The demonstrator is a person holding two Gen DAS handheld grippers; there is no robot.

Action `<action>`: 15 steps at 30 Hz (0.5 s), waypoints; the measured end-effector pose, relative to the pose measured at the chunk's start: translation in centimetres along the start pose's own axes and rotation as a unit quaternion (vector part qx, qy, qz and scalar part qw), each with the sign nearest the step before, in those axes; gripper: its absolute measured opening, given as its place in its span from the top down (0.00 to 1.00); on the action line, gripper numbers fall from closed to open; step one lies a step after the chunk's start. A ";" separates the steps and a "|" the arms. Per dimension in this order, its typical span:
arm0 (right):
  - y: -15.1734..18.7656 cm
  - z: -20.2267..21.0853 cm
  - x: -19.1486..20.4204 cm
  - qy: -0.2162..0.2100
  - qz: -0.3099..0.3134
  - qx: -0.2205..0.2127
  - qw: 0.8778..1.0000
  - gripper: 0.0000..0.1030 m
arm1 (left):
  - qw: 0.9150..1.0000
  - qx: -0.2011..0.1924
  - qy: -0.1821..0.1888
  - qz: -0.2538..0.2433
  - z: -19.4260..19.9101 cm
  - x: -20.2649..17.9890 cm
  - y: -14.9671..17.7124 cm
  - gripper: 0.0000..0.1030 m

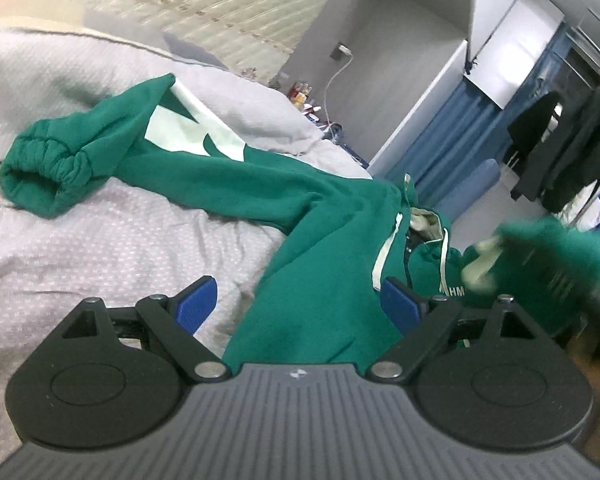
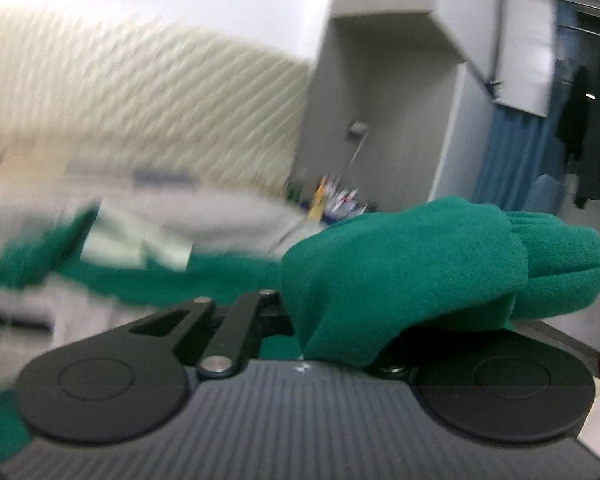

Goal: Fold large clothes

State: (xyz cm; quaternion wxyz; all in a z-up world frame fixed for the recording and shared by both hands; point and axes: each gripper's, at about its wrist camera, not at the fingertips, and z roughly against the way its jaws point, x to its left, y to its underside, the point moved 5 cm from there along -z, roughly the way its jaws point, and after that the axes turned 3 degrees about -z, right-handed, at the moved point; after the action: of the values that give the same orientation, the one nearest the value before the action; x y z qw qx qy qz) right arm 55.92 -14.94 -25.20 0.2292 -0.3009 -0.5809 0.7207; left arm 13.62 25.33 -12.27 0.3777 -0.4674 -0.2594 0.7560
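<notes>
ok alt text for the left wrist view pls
A green hoodie lies spread across a grey bedspread, one cuffed sleeve stretched out to the left. The left gripper is open above it, blue fingertips apart. A wardrobe and hanging dark clothes stand behind.

I'm in a home bedroom. A bed [image 1: 100, 240] with a padded headboard [image 1: 220, 4] fills it, dark clothes [image 1: 560, 148] hanging nearby.
</notes>
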 end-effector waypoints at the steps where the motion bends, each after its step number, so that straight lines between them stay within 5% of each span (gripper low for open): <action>1: 1.5 -0.3 1.1 -0.005 0.016 0.014 1.000 0.87 | 1.000 0.001 0.001 0.002 -0.2 0.1 -0.1 0.11; 10: 9.1 -1.5 5.7 -0.041 0.068 0.123 0.989 0.81 | 1.000 0.010 -0.002 0.003 -1.6 0.3 0.4 0.11; 15: 8.8 0.4 5.6 -0.096 0.049 0.148 0.983 0.54 | 1.000 0.015 0.002 -0.011 -2.2 -0.4 0.8 0.11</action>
State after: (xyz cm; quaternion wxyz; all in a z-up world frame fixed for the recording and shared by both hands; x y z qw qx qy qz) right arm 51.86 -13.34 -34.62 0.1791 -0.2211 -0.4717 0.8346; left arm 15.42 24.63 -13.66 0.3935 -0.4600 -0.2526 0.7548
